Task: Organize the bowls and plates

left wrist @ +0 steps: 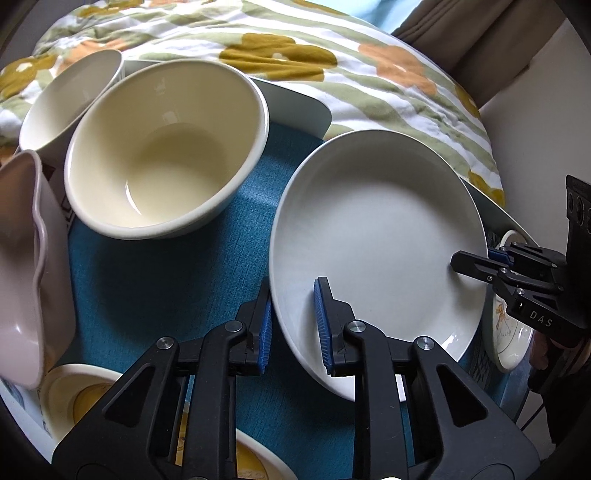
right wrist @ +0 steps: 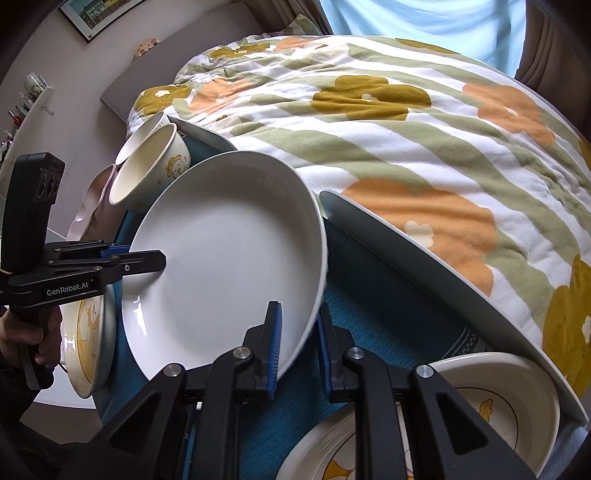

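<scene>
here, both tongs (left wrist: 293,325) on white plate (left wrist: 376,236)

Home bedroom: flowered quilt (right wrist: 388,147) on a bed, curtains (right wrist: 546,40), framed picture (right wrist: 99,14) on far wall.

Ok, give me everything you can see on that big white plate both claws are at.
The white plate is plain, glossy, ceramic-looking, round, with a shallow well, a raised rim and no pattern. It is tilted over the blue mat. The left claw straddles its near rim, one blue pad inside the well, one outside. The right claw straddles the opposite edge likewise. Whether the pads actually pinch is unclear. A cream bowl sits beside it, apart.
</scene>
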Demonstrator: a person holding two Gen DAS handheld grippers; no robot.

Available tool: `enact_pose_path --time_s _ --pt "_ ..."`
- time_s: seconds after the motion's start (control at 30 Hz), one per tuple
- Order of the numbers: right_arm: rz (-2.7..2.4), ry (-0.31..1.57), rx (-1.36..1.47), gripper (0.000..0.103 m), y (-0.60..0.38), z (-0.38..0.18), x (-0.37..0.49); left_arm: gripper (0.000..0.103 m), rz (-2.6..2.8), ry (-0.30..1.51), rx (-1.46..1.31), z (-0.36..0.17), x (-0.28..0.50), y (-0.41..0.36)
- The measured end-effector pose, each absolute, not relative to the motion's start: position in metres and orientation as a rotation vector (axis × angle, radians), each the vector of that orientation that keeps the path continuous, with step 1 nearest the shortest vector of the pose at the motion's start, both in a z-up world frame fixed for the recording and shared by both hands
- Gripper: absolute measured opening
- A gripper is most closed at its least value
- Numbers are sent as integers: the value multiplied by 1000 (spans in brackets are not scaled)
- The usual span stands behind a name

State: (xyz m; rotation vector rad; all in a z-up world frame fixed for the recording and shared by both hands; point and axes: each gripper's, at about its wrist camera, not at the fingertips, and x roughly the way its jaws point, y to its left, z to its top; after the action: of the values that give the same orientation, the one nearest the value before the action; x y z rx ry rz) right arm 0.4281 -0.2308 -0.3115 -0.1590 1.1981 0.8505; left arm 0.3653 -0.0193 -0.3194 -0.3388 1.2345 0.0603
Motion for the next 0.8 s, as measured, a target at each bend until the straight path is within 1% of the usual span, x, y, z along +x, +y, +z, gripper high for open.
enact_pose_path --time_s 0.23,0.43,0.6,0.8 --pt "834 1184 -142 17 -232 -285 414 19 43 1193 -271 -284 355 -22" --pt "817 1186 -117 17 -227 -256 387 19 10 1145 -229 -249 328 -14" --pt "792 1179 -90 17 -212 -243 347 18 -22 1121 -225 -229 291 7" --pt "699 1176 -43 17 -186 -235 283 18 -114 1131 -188 -225 246 40"
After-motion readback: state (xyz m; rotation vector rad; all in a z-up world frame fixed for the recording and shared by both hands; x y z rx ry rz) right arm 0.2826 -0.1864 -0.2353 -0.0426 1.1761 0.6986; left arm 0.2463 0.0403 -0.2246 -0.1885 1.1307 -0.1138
